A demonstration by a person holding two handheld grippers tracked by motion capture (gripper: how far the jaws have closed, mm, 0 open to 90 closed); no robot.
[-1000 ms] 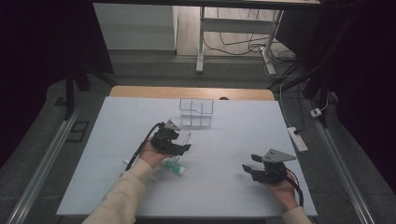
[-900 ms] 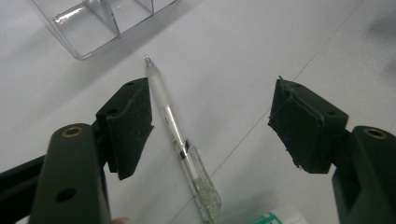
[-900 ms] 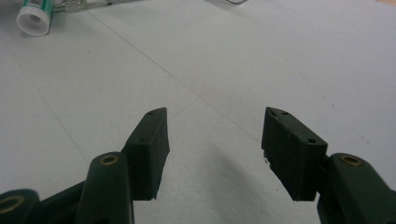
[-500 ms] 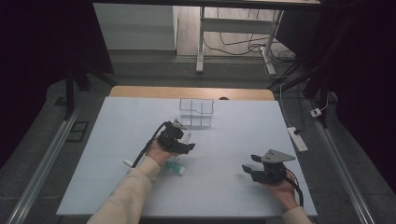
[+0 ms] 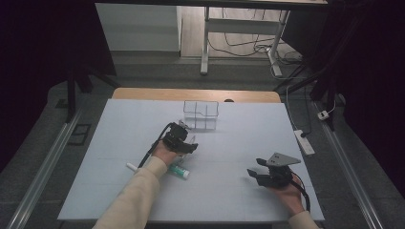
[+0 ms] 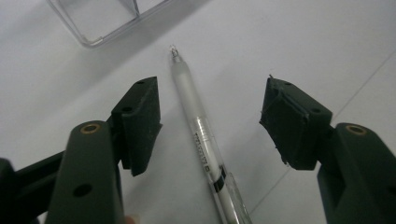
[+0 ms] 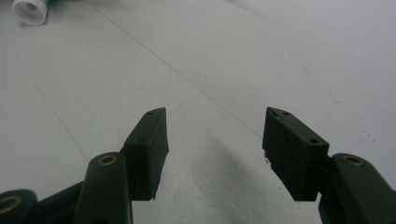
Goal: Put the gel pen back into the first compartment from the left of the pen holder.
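A translucent white pen (image 6: 198,126) lies on the table between the jaws of my left gripper (image 6: 208,81), its tip pointing at the clear box (image 6: 100,21). The jaws have just been closing around it, but the pads stand off on both sides, so the gripper is open. In the high view my left gripper (image 5: 185,144) hovers low just in front of the clear box (image 5: 201,114), with a bit of the pen (image 5: 192,139) showing beside it. My right gripper (image 5: 255,174) rests near the table's front right, open over bare table (image 7: 215,114).
A green-and-white tube (image 5: 179,171) lies by the left wrist, and its white cap (image 7: 30,9) appears in the right gripper view. A short white stick (image 5: 131,166) lies left of the left forearm. The pale table (image 5: 248,133) has free room at its middle and right.
My left gripper has shifted a little toward the clear box and sunk lower over the pen, its jaws narrower. The right gripper has not moved.
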